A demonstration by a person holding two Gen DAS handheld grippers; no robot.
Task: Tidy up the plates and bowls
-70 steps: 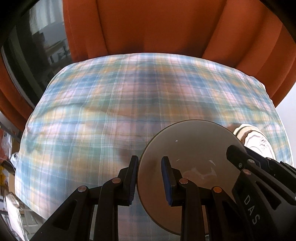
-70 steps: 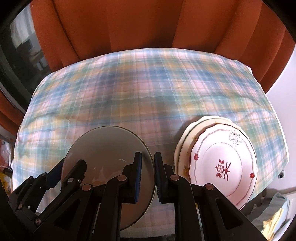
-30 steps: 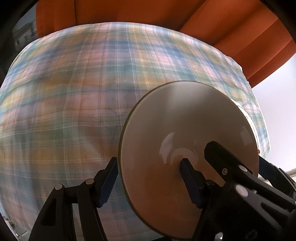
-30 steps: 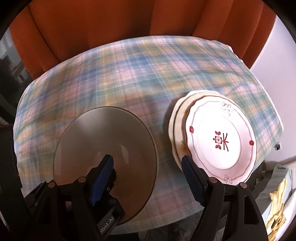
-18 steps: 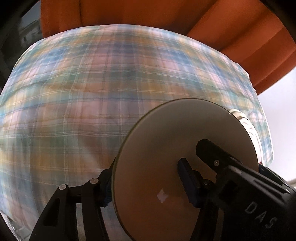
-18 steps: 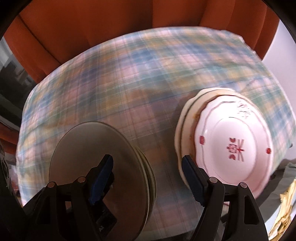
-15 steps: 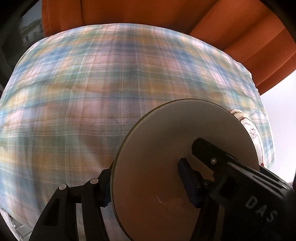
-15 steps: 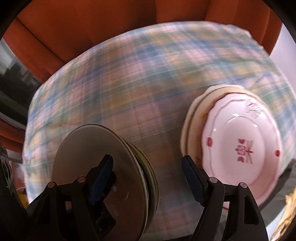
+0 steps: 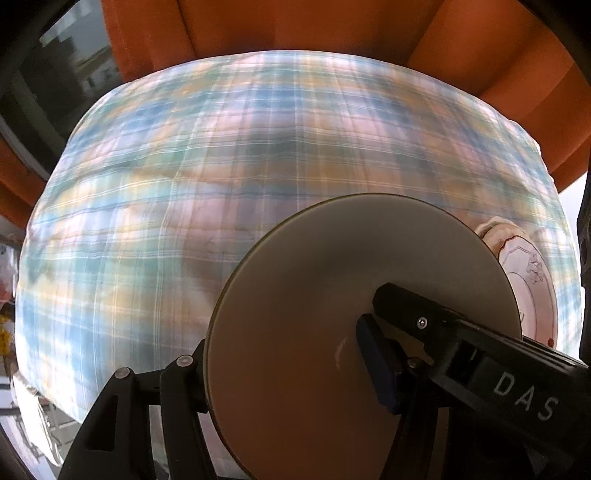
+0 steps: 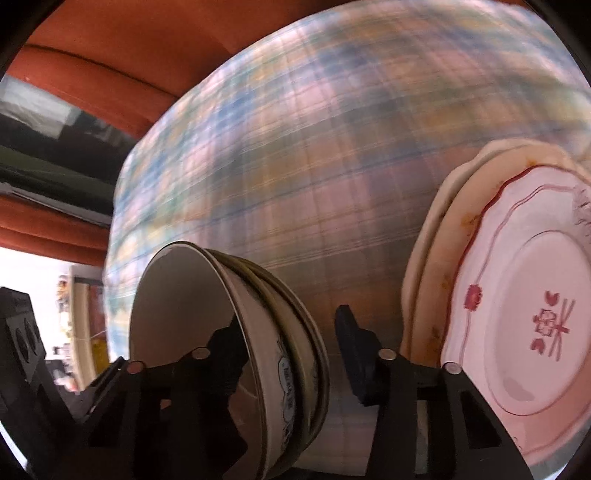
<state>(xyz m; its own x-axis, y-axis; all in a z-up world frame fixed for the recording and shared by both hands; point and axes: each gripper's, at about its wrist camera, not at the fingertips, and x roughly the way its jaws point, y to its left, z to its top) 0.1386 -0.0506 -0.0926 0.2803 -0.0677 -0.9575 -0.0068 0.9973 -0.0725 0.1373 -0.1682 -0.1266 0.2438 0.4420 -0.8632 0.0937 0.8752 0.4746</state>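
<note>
A stack of grey bowls (image 9: pixel 343 317) sits near the front edge of the plaid-covered table (image 9: pixel 221 177). In the right wrist view the bowl stack (image 10: pixel 236 325) shows from the side, several nested. A stack of pink-rimmed floral plates (image 10: pixel 517 302) lies to its right; its edge shows in the left wrist view (image 9: pixel 532 273). My left gripper (image 9: pixel 288 365) is open, its jaws straddling the bowl stack. My right gripper (image 10: pixel 291 332) is open, low beside the bowls, with the stack's rim between its jaws.
Orange curtains (image 9: pixel 295 26) hang behind the table. A dark window (image 9: pixel 55 74) is at the left. The right gripper's black body (image 9: pixel 480 350) reaches over the bowls in the left wrist view.
Both grippers opened from shut. The right gripper dropped low and tilted, now seeing the bowls from the side. The left view shifted back slightly.
</note>
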